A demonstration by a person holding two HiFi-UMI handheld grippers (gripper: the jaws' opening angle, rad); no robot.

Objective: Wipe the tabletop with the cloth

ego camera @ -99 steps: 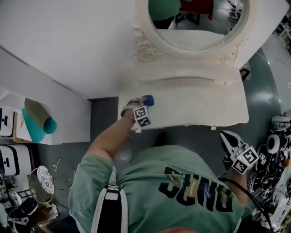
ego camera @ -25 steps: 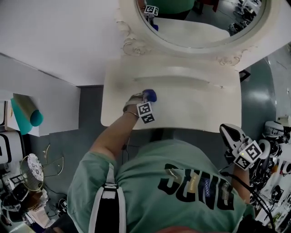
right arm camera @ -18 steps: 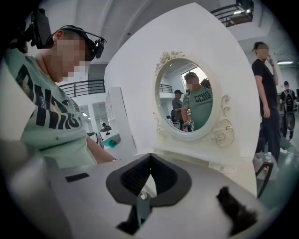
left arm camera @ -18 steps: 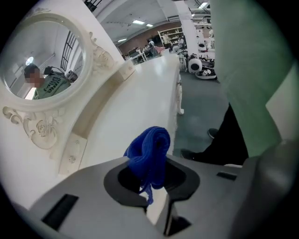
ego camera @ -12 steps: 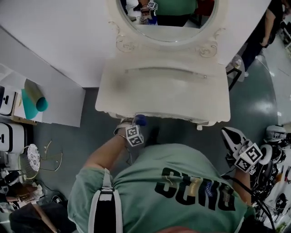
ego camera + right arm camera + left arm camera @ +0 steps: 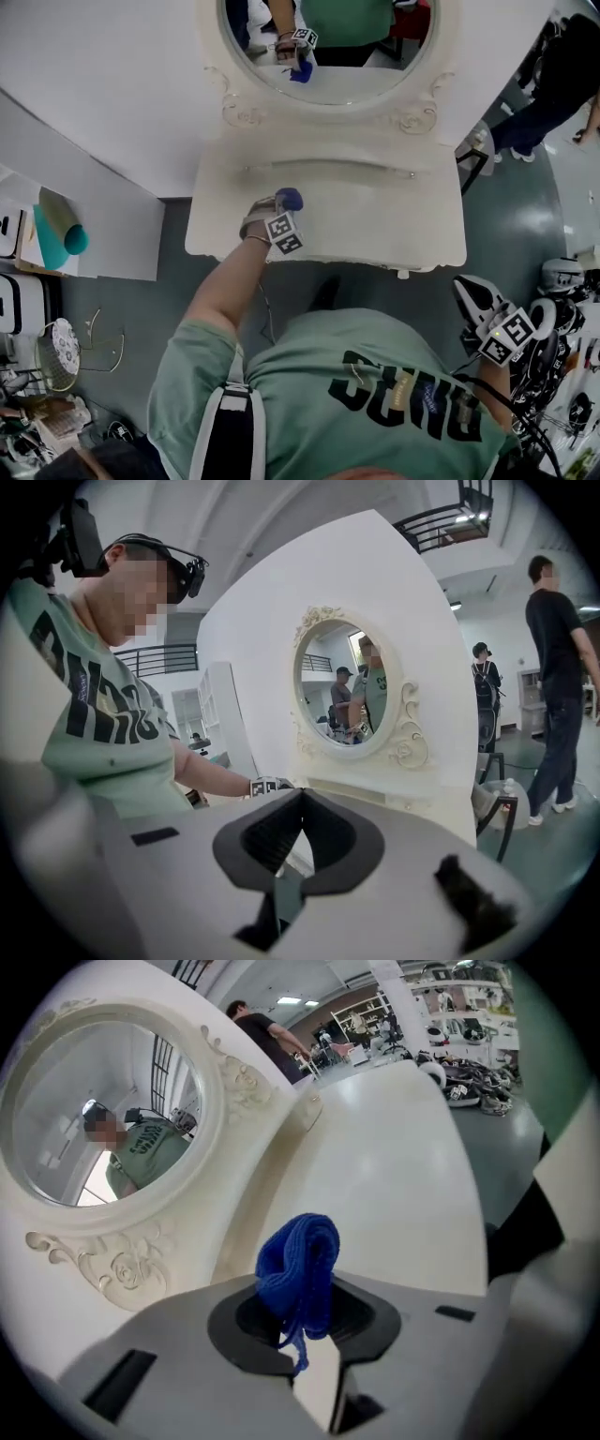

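Note:
A bunched blue cloth [image 6: 300, 1274] is pinched in my left gripper [image 6: 305, 1312], whose jaws are shut on it. In the head view that cloth [image 6: 289, 199] sits over the left part of the cream dressing tabletop [image 6: 394, 220], with my left gripper [image 6: 284, 211] just above the surface. My right gripper [image 6: 473, 300] hangs low at the right, off the table, beside the person's green shirt. In the right gripper view its jaws [image 6: 298, 832] meet at the tips with nothing between them.
An oval mirror [image 6: 323, 42] in a carved frame stands at the table's back and reflects the cloth. A white shelf with a teal roll [image 6: 58, 234] lies left. Gear clutters the floor at right [image 6: 562, 309]. A person [image 6: 561, 667] stands by the table's right end.
My left gripper with the cloth was back over the table's front edge half a second ago and is now forward on the tabletop's left part. The right gripper has stayed low at the right.

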